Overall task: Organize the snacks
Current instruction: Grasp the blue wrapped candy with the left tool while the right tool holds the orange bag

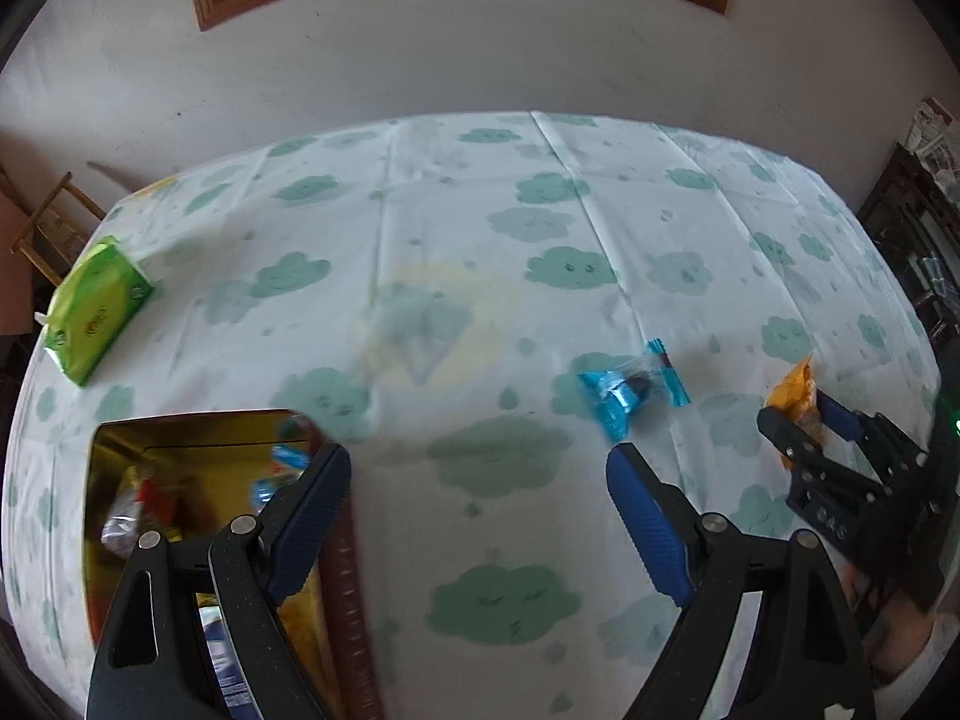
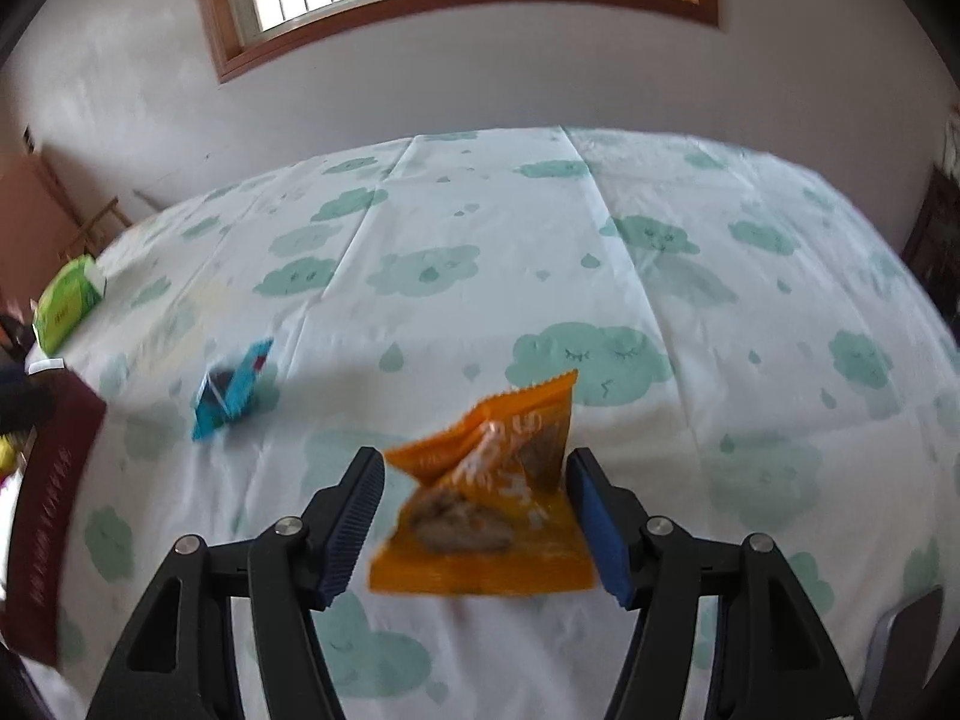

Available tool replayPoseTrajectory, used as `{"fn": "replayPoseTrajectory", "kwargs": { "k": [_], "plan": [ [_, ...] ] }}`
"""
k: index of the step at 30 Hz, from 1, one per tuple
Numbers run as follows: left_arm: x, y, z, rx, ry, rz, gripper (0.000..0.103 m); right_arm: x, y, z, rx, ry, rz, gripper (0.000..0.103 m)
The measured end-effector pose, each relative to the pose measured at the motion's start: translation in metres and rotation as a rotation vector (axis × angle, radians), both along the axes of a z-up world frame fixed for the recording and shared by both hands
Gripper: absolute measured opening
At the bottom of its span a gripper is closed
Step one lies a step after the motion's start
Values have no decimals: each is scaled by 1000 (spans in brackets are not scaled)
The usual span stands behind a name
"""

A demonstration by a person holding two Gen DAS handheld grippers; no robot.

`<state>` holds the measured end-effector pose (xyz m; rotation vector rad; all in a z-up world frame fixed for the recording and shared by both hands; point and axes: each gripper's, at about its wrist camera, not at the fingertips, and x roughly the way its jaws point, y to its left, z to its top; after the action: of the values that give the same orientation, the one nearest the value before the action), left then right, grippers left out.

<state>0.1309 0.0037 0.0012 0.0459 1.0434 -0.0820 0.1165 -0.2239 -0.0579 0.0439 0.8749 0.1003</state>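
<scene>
An orange snack packet [image 2: 486, 510] sits between the fingers of my right gripper [image 2: 477, 516]. The jaws stand wide around it, with small gaps at the sides, so a firm grip is not clear. The same packet [image 1: 795, 405] and right gripper [image 1: 807, 420] show at the right of the left wrist view. A blue candy wrapper [image 1: 630, 393] lies on the cloud-print tablecloth [image 1: 480, 240], just ahead of my open, empty left gripper [image 1: 480, 483]; it also shows in the right wrist view [image 2: 231, 390]. A gold-lined box [image 1: 198, 498] holding several snacks sits at the lower left.
A green tissue pack [image 1: 96, 309] lies at the table's far left edge, also in the right wrist view [image 2: 66, 300]. The box's dark red side [image 2: 51, 516] is at the left. A wooden chair [image 1: 54, 222] stands beyond the table, and a dark cabinet [image 1: 912, 240] at the right.
</scene>
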Motion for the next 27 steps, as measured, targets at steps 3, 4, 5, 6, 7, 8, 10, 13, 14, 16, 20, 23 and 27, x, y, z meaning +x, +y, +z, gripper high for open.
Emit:
{"fn": "replayPoseTrajectory", "kwargs": {
  "k": [3, 4, 5, 6, 7, 8, 10, 13, 14, 16, 20, 23, 27],
  "plan": [
    [6, -13, -7, -2, 15, -28, 85, -1, -5, 0, 24, -3, 3, 54],
    [8, -19, -10, 2, 13, -39, 85, -1, -6, 0, 20, -4, 2, 53],
    [9, -23, -12, 4, 13, -47, 85, -1, -6, 0, 13, -5, 3, 51],
    [11, -27, -14, 3, 16, -54, 85, -2, -7, 0, 11, -5, 4, 49],
    [12, -31, -16, -4, 17, -67, 85, -4, -9, 1, 7, -5, 7, 49],
    [13, -35, -18, -8, 19, -77, 85, -6, -10, 0, 3, -5, 6, 49],
    [16, -42, -23, -9, 29, -104, 85, -11, -16, 0, -8, -7, -1, 48],
    [21, -52, -30, 6, 38, -137, 82, -18, -28, 1, -8, -3, -26, 48],
    [22, -55, -34, 14, 43, -149, 81, -20, -31, 0, -7, -1, -33, 48],
    [26, -62, -39, 36, 47, -167, 79, -23, -36, -1, -4, -3, -39, 48],
    [36, -70, -47, 56, 48, -186, 74, -23, -37, -1, -6, -2, -41, 49],
    [45, -76, -51, 80, 40, -197, 74, -23, -36, -1, -7, -1, -40, 50],
    [56, -81, -58, 82, 54, -203, 66, -22, -35, -1, -6, 0, -39, 51]
  ]
}}
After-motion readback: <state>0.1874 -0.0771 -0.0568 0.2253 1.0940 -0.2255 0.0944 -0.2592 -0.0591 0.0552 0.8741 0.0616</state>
